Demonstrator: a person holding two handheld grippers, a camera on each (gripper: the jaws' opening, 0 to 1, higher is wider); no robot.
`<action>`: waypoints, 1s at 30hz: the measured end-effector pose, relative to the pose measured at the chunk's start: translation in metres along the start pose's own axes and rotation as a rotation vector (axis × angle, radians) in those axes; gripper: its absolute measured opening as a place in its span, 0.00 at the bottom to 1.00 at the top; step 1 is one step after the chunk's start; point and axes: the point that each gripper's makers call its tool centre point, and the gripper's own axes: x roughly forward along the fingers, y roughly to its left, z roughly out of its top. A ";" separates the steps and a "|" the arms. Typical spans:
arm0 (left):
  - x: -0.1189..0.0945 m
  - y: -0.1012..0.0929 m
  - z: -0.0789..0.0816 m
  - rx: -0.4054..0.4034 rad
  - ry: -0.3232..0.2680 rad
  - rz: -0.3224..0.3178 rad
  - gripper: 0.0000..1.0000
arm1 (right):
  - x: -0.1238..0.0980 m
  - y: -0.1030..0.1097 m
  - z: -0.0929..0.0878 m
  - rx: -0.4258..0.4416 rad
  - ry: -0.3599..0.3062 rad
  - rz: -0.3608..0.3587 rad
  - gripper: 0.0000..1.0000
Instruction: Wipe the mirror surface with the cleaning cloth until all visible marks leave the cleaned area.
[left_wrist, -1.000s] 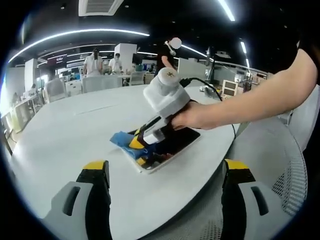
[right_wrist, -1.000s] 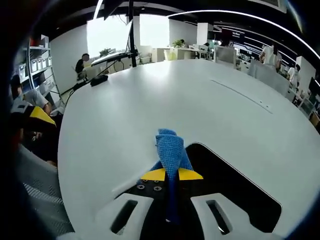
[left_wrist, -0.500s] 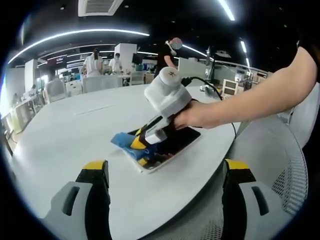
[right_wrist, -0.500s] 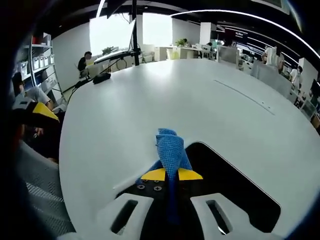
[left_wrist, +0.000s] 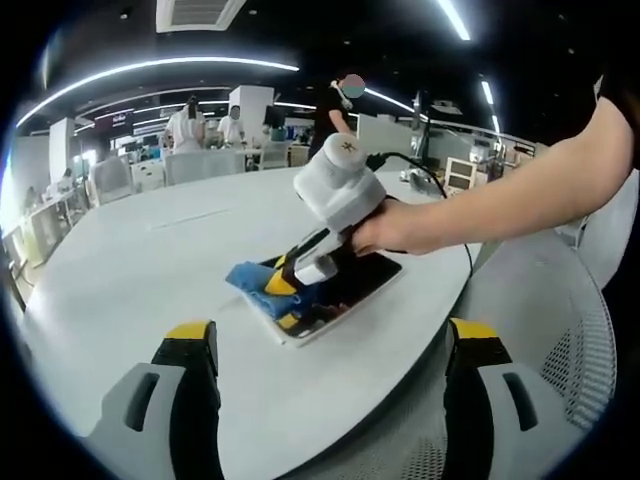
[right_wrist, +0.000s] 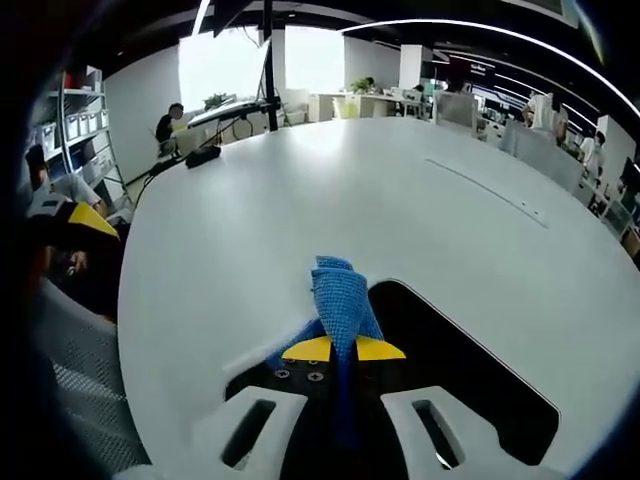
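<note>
Right tool (right_wrist: 344, 349) has its yellow tips pinched tight on the blue cleaning cloth (right_wrist: 340, 297). The cloth sticks out past the tips and lies over one edge of the mirror (right_wrist: 470, 385), partly on the glass and partly on the white table (right_wrist: 330, 190). The mirror is a dark flat piece with a thin white rim, lying flat on the table.

From the left gripper view, the mirror (left_wrist: 345, 290) sits close to the near curved edge of the table (left_wrist: 130, 270), and a hand (left_wrist: 395, 228) holds the right tool (left_wrist: 283, 283) tilted down onto it, with the cloth (left_wrist: 250, 277) bunched at the mirror's left end. Left tool (left_wrist: 330, 345) hangs back from the table edge with its two jaws wide apart and nothing between them.

Lots of bare table lies all around the mirror on the far side. A black cable (left_wrist: 415, 172) runs over the far side of the table. Beyond the table is a big bright office with desks, chairs and people (left_wrist: 188, 122) standing far off.
</note>
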 end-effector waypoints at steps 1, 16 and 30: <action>0.000 0.000 0.000 0.001 -0.001 -0.001 0.93 | -0.001 -0.001 -0.001 0.002 0.000 -0.001 0.00; 0.001 -0.001 -0.001 0.006 0.006 -0.006 0.91 | -0.021 -0.027 -0.021 0.017 0.011 -0.045 0.00; 0.001 -0.001 -0.001 0.005 0.009 -0.005 0.91 | -0.032 -0.046 -0.032 0.036 0.014 -0.071 0.00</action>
